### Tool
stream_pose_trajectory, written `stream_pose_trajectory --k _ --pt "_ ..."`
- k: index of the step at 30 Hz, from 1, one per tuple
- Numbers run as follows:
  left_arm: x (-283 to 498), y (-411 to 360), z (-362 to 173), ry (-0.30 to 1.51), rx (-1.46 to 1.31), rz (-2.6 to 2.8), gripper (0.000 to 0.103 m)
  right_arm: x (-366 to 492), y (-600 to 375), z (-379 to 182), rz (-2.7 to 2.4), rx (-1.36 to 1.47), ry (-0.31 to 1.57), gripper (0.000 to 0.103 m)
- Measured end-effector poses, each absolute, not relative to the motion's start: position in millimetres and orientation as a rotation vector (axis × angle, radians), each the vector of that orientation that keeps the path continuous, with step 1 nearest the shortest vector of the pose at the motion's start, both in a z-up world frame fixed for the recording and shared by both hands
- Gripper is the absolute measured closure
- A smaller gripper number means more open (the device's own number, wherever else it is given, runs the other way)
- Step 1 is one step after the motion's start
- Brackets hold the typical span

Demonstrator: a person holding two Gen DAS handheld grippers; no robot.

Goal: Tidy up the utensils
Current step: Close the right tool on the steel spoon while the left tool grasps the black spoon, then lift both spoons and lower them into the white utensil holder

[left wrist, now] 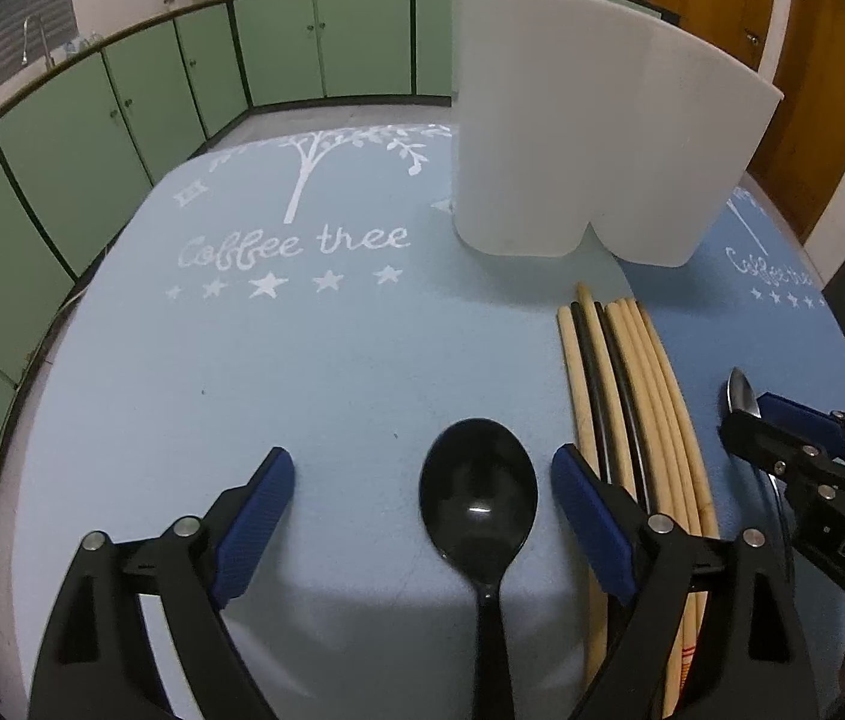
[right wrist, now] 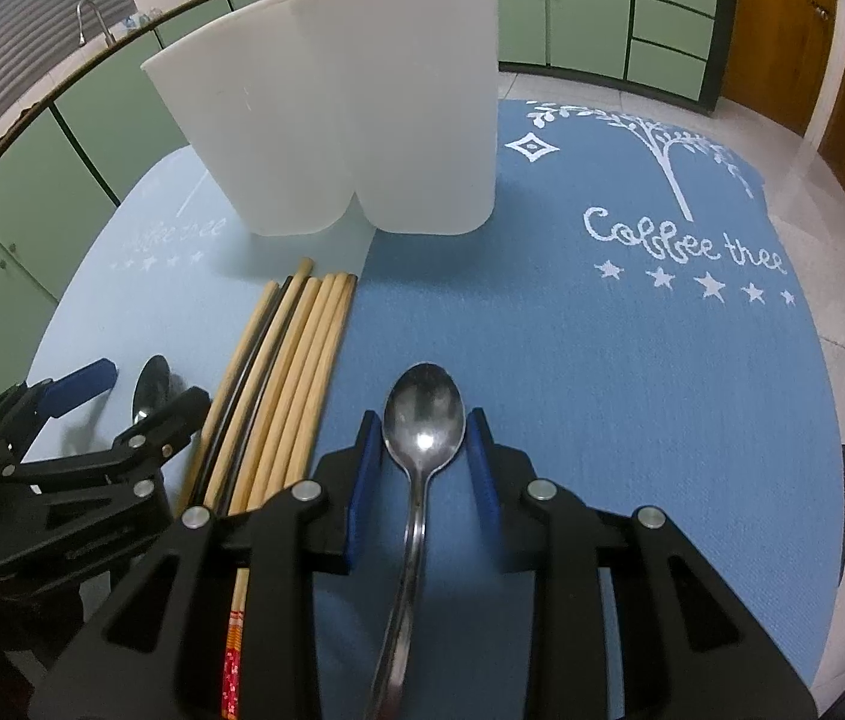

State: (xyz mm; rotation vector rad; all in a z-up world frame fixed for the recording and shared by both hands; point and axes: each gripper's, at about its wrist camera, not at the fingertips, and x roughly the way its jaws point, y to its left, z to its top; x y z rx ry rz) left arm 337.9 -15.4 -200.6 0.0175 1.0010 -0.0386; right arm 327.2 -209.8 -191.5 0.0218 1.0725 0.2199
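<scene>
Wide open left gripper [left wrist: 422, 456], blue pads well apart, nothing touched. Between them, low in the middle of the left wrist view, a black spoon [left wrist: 478, 498], flat on a light blue mat [left wrist: 242, 390], bowl up and pointing toward the top of the frame, handle running down out of the frame.

Narrowly closed right gripper [right wrist: 424, 420], blue pads against both sides of the bowl of a metal spoon [right wrist: 422, 414], low in the middle of the right wrist view. Bowl tip a little past the fingertips, handle running back between the fingers to the bottom edge. Under it a darker blue mat [right wrist: 602, 360] with the white words "Coffee tree".

Just left of this gripper, a bundle of chopsticks [right wrist: 296, 360], mostly pale wood with some black ones, side by side where the two mats meet.

Beyond the chopstick tips, in the upper middle of the frame, a white two-part holder [right wrist: 350, 120], upright. Behind everything, green cabinets [left wrist: 92, 120].
</scene>
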Motion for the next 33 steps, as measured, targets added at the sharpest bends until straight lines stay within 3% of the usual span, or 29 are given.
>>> stream_pose_trajectory --k 4,6,7,12,33 --pt "336.1 -22.1 -198.8 0.989 0.033 -0.041 0.039 328.8 -208.5 -192.0 0.21 0.018 1.086 0.074" --pt "334.9 -28.3 -195.8 0.98 0.052 -0.054 0.063 329.9 -204.8 -192.0 0.201 -0.004 1.091 0.076" --pt "334.2 -30.3 -194.8 0.976 0.057 -0.059 0.069 330.6 -203.5 -191.9 0.198 -0.009 1.094 0.076" --pt "328.0 -24.1 -192.0 0.95 0.015 -0.087 0.069 328.4 -209.1 -191.3 0.213 0.02 1.079 0.077" --pt "290.3 -6.9 -90.1 0.493 -0.084 -0.167 0.069 296.7 -254.0 -88.0 0.341 0.171 0.643 0.077"
